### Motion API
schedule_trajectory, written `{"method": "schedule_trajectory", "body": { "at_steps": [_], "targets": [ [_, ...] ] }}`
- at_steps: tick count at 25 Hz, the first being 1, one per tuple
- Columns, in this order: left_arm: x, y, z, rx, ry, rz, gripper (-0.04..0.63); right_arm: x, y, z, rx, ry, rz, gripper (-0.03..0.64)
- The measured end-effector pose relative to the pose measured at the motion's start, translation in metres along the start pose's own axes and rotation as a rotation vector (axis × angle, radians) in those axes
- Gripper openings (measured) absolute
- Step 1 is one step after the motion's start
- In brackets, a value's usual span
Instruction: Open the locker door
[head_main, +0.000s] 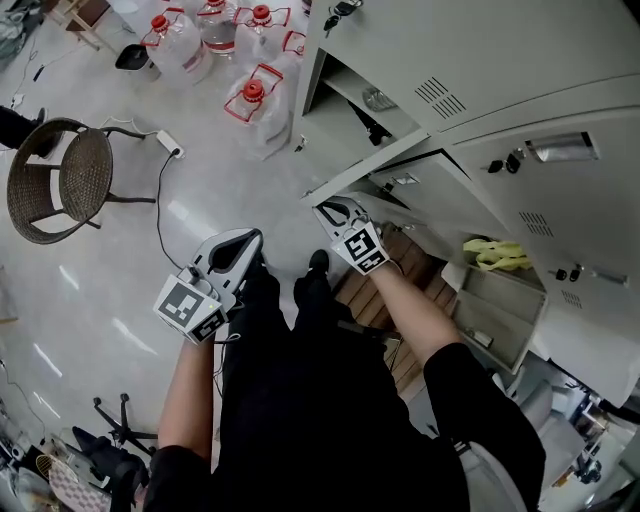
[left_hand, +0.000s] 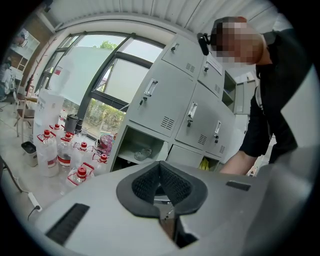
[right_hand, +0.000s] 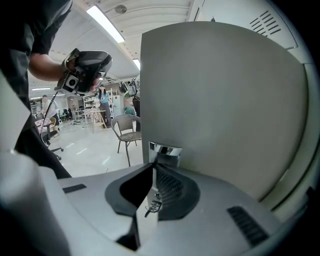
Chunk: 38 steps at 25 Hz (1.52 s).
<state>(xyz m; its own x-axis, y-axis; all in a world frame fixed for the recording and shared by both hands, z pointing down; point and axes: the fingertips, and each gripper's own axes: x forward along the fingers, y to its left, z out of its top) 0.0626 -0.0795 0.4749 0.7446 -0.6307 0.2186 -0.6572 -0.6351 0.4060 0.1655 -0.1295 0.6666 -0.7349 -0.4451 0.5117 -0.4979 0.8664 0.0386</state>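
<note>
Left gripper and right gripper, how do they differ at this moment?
The right gripper is shut on the edge of the locker door, next to its chrome handle; the left gripper is shut on nothing. The right gripper reaches to the lockers; the left gripper hangs apart from them, over the floor. Both share the same grey build.

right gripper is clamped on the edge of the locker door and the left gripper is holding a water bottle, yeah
Not quite. The left gripper holds nothing: the left gripper view shows its jaws together and empty. The rest stands: the right gripper is clamped on the edge of the locker door.
</note>
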Motion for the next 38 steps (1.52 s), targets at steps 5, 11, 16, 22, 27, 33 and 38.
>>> {"method": "schedule_trajectory", "body": {
  "at_steps": [5,11,16,22,27,33,38],
  "targets": [
    [0.009,-0.014,-0.008,0.003,0.009,0.009,0.011,-0.014,0.006,-0.007,-0.031,-0.007,0.044,0.034],
    [0.025,-0.032,-0.016,0.001,0.015,-0.002,0.011,-0.034,0.013,-0.02,-0.053,-0.011,0.092,0.034],
    [0.037,-0.046,-0.017,0.003,0.016,-0.015,0.011,-0.051,0.015,-0.028,-0.083,0.001,0.113,0.035],
    [0.046,-0.056,-0.022,0.004,0.024,-0.02,0.011,-0.07,0.016,-0.041,-0.118,0.011,0.149,0.037],
    [0.054,-0.065,-0.026,0.006,0.037,-0.035,0.011,-0.084,0.017,-0.046,-0.132,0.008,0.189,0.037],
    [0.062,-0.07,-0.027,0.008,0.05,-0.04,0.011,-0.098,0.016,-0.056,-0.176,0.017,0.227,0.038],
    [0.066,-0.075,-0.031,0.008,0.065,-0.049,0.011,-0.11,0.014,-0.064,-0.195,0.027,0.249,0.038]
  ]
}}
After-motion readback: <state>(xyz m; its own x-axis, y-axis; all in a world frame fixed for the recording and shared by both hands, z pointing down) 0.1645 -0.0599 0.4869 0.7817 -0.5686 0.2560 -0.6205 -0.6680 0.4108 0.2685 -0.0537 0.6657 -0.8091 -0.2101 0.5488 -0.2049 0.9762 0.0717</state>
